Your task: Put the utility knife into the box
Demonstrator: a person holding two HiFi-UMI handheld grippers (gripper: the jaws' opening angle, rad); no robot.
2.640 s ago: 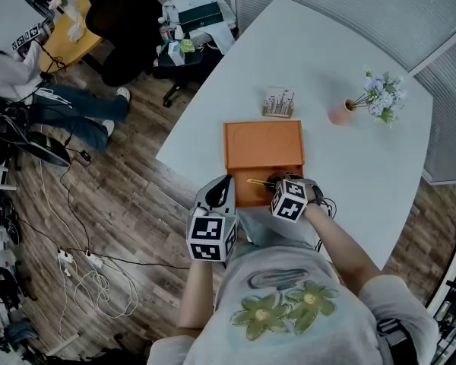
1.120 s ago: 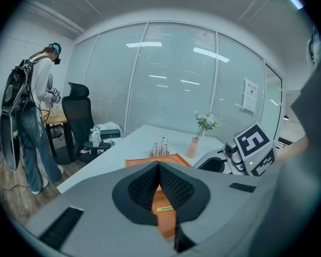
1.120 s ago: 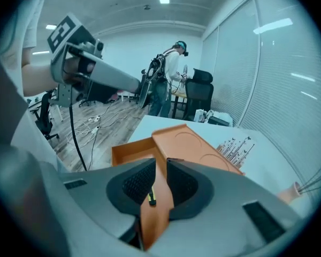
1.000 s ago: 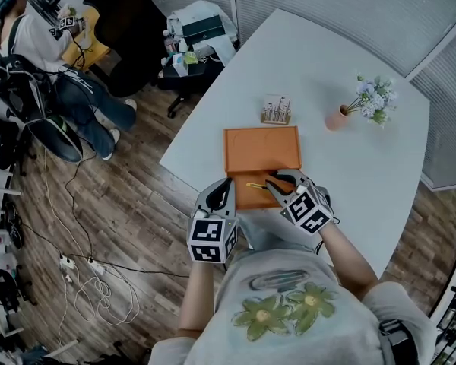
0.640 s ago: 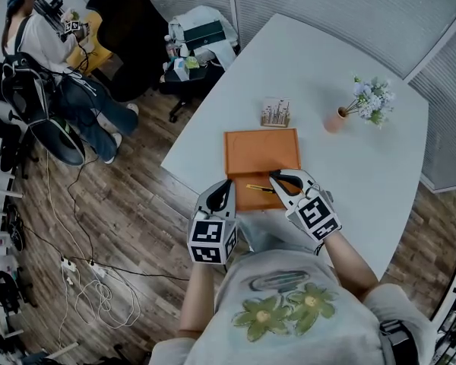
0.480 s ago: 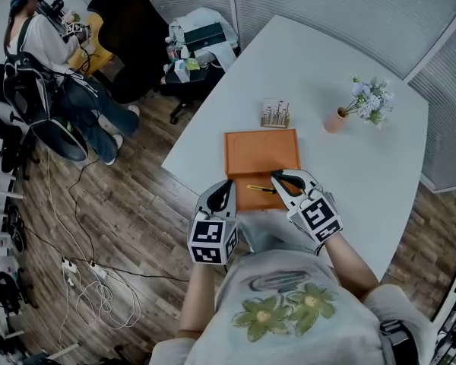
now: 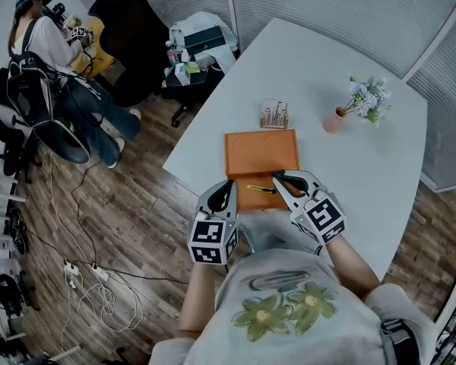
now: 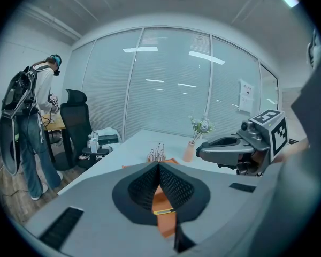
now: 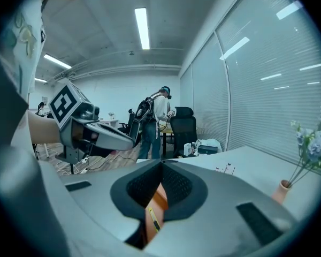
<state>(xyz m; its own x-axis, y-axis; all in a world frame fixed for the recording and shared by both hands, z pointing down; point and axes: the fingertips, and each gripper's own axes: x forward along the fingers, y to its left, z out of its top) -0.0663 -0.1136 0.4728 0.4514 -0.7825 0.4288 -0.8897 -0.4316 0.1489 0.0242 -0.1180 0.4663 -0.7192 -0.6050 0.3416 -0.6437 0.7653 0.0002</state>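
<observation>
The knife (image 7: 260, 188) lies flat in the orange box (image 7: 261, 152), close to the box's near edge, yellow body crosswise. The box sits on the white counter (image 7: 327, 59), near the edge where the person stands.

The left tool (image 7: 228, 183) is clenched on nothing – its own view shows the two pads pressed together at the tips, with the box and knife only seen beyond, through the gap lower down. It hovers at the box's near-left corner, apart from the knife.

The right tool (image 7: 276, 176) is likewise clenched and empty – pads meeting at the tips, its nose just beside the knife's right end.

Beyond the box stand a small holder (image 7: 274, 114) and, to the right, a vase (image 7: 337, 117) of flowers.
</observation>
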